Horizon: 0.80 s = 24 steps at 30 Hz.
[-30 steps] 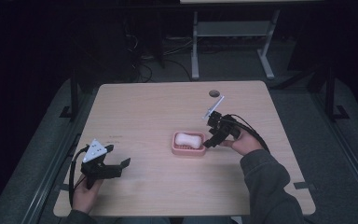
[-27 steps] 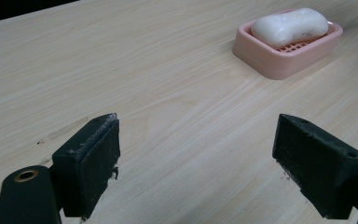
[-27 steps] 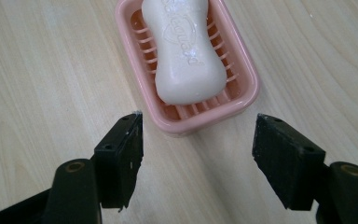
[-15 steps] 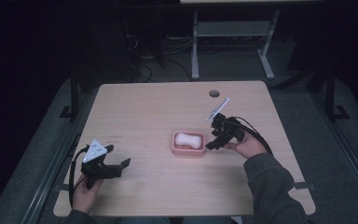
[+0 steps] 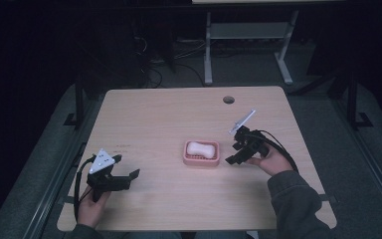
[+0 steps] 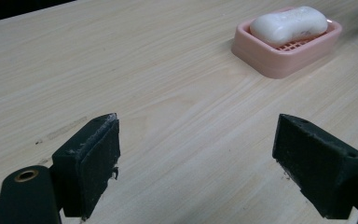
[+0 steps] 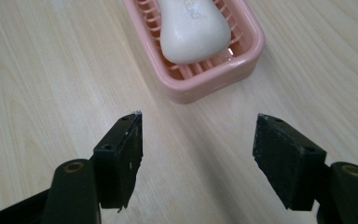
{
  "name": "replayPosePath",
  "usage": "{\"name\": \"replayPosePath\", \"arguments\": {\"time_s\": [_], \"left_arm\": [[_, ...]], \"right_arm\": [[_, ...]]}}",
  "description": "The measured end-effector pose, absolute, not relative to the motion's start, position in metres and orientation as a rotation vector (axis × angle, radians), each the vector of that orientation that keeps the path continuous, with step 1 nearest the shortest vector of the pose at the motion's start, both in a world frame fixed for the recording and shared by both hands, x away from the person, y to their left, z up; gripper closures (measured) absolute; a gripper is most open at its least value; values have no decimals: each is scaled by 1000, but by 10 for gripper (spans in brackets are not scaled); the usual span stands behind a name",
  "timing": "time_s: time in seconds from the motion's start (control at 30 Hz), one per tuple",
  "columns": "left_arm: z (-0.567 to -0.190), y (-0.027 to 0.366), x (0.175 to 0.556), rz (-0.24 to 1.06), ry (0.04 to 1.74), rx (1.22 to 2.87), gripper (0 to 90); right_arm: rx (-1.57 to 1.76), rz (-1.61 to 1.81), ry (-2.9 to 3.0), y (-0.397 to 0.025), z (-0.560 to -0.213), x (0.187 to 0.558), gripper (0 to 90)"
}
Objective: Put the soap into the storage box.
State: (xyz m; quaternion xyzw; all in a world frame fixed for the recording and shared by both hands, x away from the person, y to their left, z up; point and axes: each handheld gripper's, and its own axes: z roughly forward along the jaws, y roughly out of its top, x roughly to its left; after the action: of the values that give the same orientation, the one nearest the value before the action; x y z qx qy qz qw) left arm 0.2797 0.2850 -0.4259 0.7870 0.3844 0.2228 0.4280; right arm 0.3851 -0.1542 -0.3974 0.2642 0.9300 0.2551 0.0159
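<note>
A pale, smooth, kidney-shaped bar of white soap lies in a pink plastic soap dish, a rounded rectangle with a slatted floor, near the middle of the light wood-grain table, a little toward its right edge. In the right gripper view the soap shows faint embossed lettering and rests on the dish's ribs.

The right gripper, black and blocky with a grey plate tilted up behind it, sits just beside the dish's right side without touching it; its 2 jaws stand spread apart with nothing between them, seen against bare wood in its own view. The left gripper rests near the table's front-left corner, well apart from the dish, its 2 flat-padded jaws likewise wide apart and empty.

Compared with 1 second ago, the right gripper has drawn back from over the dish toward the right edge, leaving the soap in the dish; the left gripper has stayed put.
</note>
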Motion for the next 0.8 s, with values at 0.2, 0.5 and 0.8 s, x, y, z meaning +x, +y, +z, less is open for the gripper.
{"name": "replayPosePath", "arguments": {"time_s": [0.2,0.5,0.8], "left_arm": [[-426,285,280,558,962,1964,146],[-427,285,280,559,960,1964,146],[-427,285,280,559,962,1963,145]], "right_arm": [[858,788,2895,-162,-401,380,315],[892,822,2873,-174,-403,371,317],[905,833,2860,-184,-405,362,316]]}}
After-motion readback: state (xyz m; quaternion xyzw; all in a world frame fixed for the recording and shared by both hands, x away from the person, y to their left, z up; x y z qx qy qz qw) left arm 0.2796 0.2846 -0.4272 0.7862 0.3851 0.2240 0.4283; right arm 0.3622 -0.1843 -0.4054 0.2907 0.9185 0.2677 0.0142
